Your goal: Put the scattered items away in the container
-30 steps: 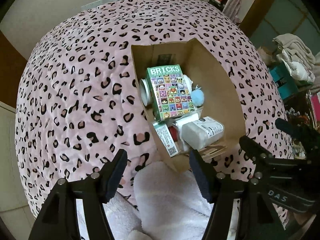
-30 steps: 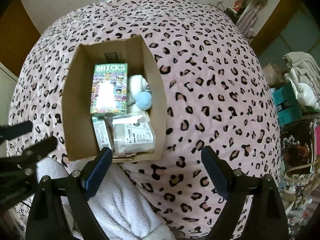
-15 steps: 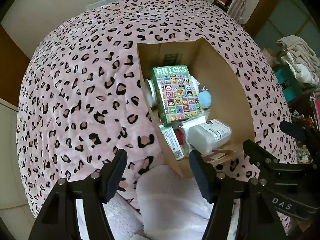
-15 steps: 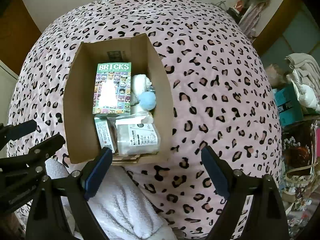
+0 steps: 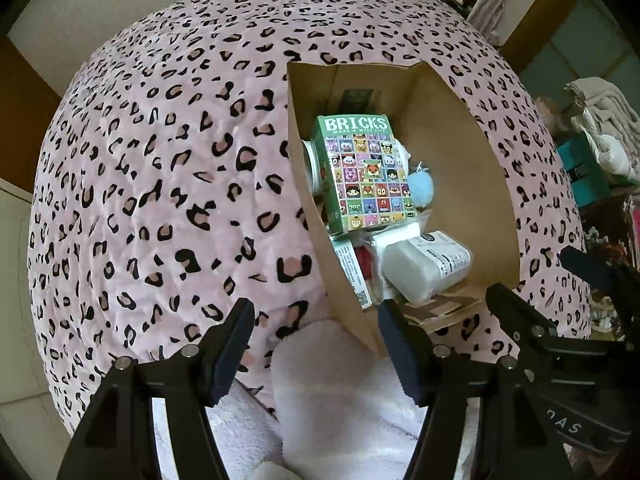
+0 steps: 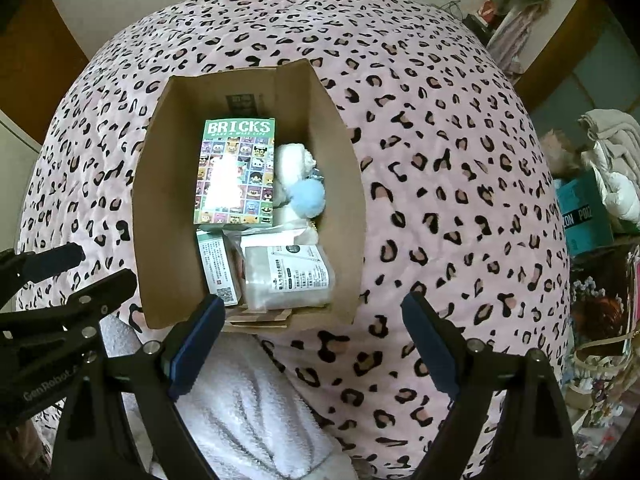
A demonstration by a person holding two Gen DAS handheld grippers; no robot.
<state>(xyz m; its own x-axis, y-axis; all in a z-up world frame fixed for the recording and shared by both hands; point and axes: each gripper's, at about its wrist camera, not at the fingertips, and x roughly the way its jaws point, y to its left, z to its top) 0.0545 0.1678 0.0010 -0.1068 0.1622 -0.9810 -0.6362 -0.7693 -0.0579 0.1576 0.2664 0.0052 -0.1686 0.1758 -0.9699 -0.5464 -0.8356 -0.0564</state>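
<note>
Right wrist view: the right gripper [image 6: 310, 338] is hovering with jaws wide and empty over fluffy white fabric [image 6: 240, 400]. Just beyond, an open brown cardboard box [image 6: 344, 184] is sitting on pink leopard-print bedding [image 6: 460, 200], its long axis running away from the camera, holding a green glossy BRICKS carton [image 6: 236, 172] lying flat lengthwise. The left gripper [image 5: 316, 342] is likewise gaping empty.

Bed [image 5: 160, 184] with pink leopard-print cover. Open cardboard box [image 5: 472, 184] sits directly on it. White fluffy fabric [image 6: 248, 400] lies at the near edge, touching the box.
</note>
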